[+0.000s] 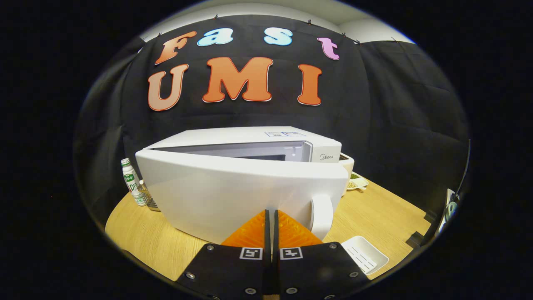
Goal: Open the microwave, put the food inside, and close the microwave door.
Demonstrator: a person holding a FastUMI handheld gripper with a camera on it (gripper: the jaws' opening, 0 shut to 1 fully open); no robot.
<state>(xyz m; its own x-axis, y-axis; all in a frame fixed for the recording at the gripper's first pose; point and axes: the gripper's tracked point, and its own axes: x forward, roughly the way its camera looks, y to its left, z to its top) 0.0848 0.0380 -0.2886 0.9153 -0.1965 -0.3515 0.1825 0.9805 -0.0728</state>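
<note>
Microwave (250, 166) standing on the wooden counter (387, 208), toward its back edge, close to the black cloth wall. Door (233, 196) hinged at the left and swung partly ajar, leaving a wedge of gap along the top through which the cavity opening shows. Door handle (322, 216) curved, on the door's free end, just right of the gripper tips. Gripper (271, 212) pressed together with nothing between the fingers, tips right against or just short of the door's outer face; actual contact cannot be told.

Just ahead of the right finger, near the counter's front edge: a shallow white tray (365, 254), rectangular, apparently empty, with ribs on its floor. Behind the microwave's right end, partly hidden: a white bowl (347, 160), and beside it a small white dish (358, 181) with something green and brownish on it; contents too small to identify. At the microwave's left end, near the counter's left edge: a white bottle with a green cap (131, 181), upright, and next to it a ridged metallic object (150, 200), mostly hidden by the door.
</note>
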